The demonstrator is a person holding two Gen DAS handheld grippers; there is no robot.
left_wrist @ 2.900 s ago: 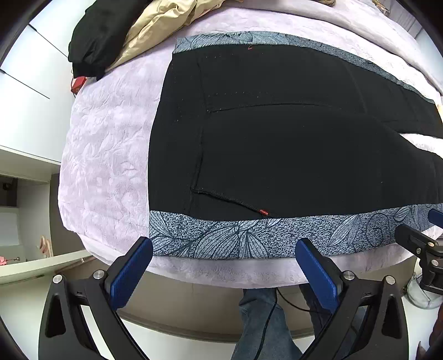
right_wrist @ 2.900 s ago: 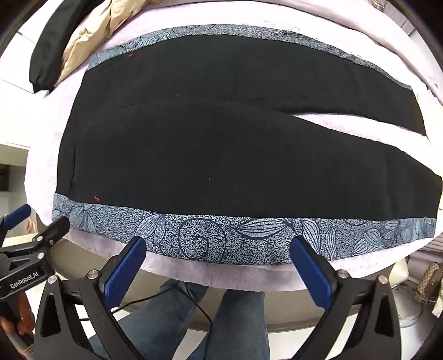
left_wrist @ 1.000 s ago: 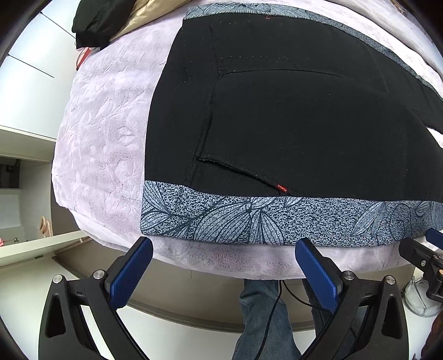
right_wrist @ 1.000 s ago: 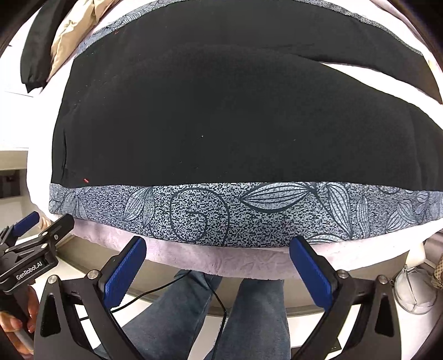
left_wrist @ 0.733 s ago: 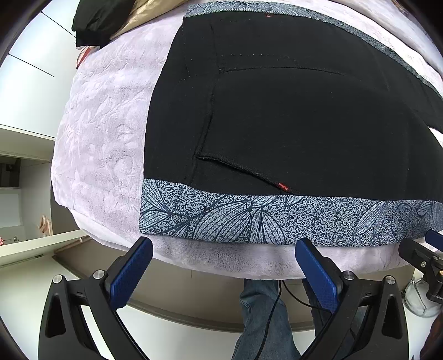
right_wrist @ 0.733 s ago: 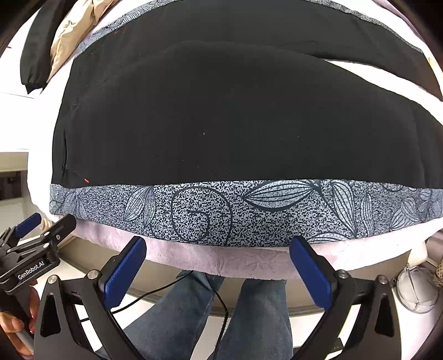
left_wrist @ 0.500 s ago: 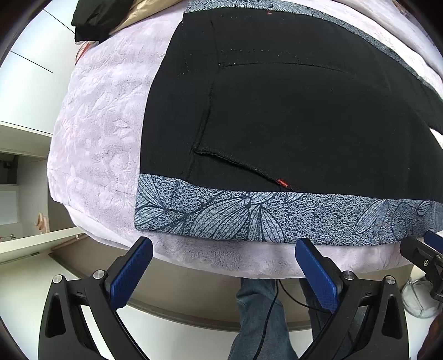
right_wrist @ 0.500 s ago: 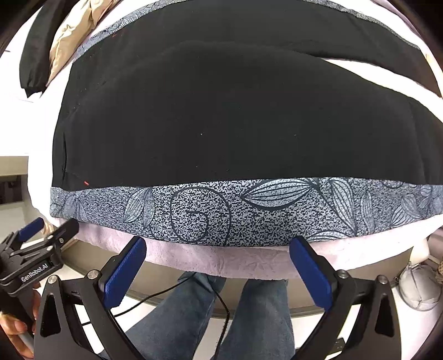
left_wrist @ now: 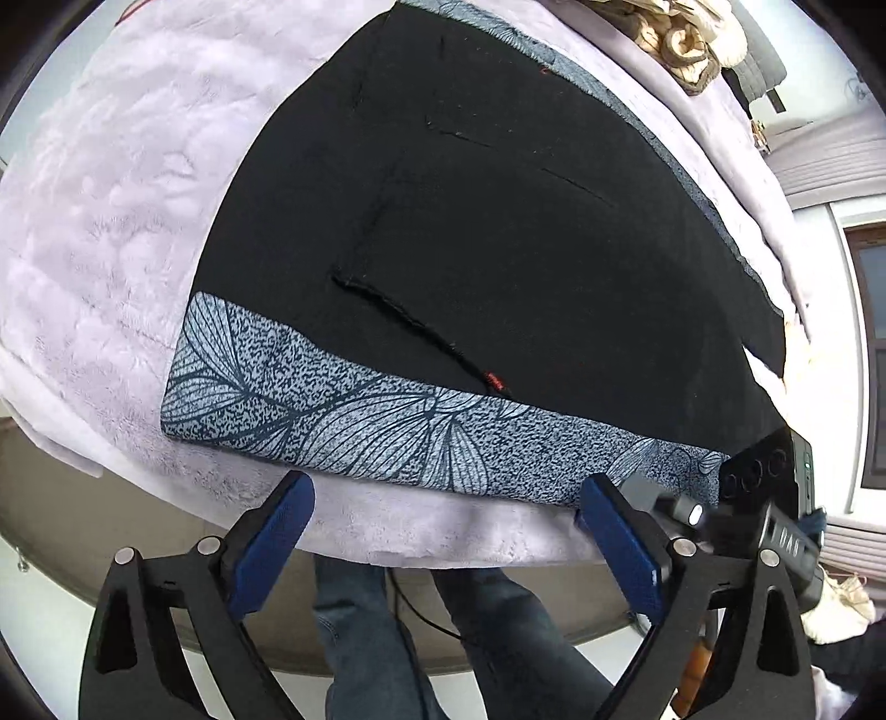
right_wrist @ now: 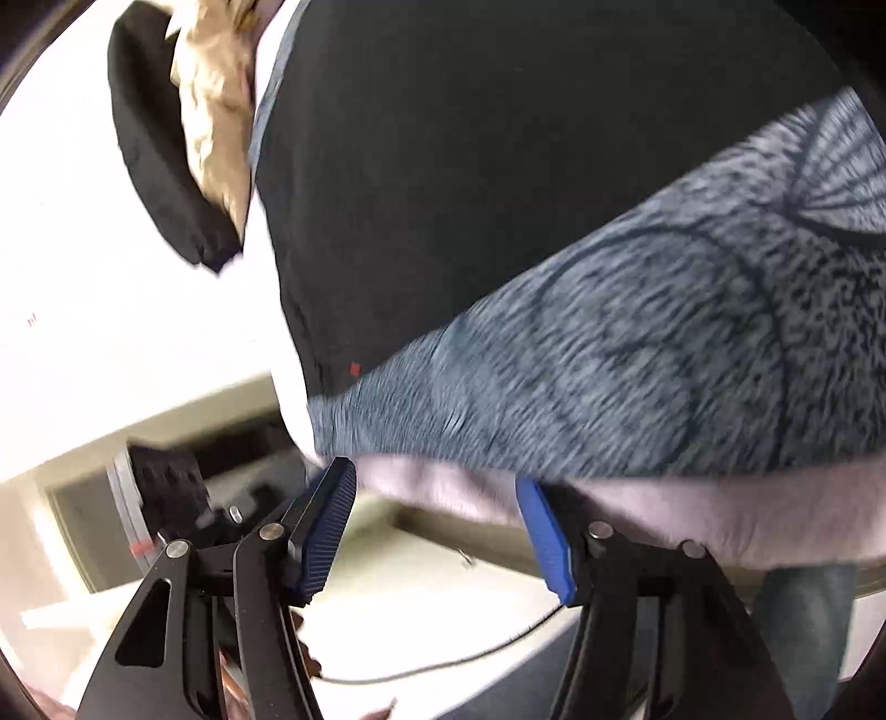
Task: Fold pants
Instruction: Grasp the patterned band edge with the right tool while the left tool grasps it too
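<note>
Black pants (left_wrist: 498, 232) with a grey leaf-print side stripe (left_wrist: 360, 432) lie flat on a lilac plush bed cover (left_wrist: 99, 210). My left gripper (left_wrist: 443, 504) is open, its blue pads just short of the bed's near edge below the stripe. My right gripper (right_wrist: 437, 498) is open, narrower, close to the stripe's near edge (right_wrist: 609, 376) by the waist corner; this view is motion-blurred. The right gripper's body (left_wrist: 775, 498) shows at the right of the left wrist view.
A black garment (right_wrist: 160, 155) and a beige one (right_wrist: 216, 94) lie at the bed's far corner. Beige clothing (left_wrist: 681, 39) sits at the far side. The person's jeans legs (left_wrist: 387, 637) stand below the bed edge. A window (left_wrist: 869, 354) is at right.
Both grippers have moved closer to the near stripe. The right gripper swung left toward the waist corner and its jaws have narrowed. The left view has rotated.
</note>
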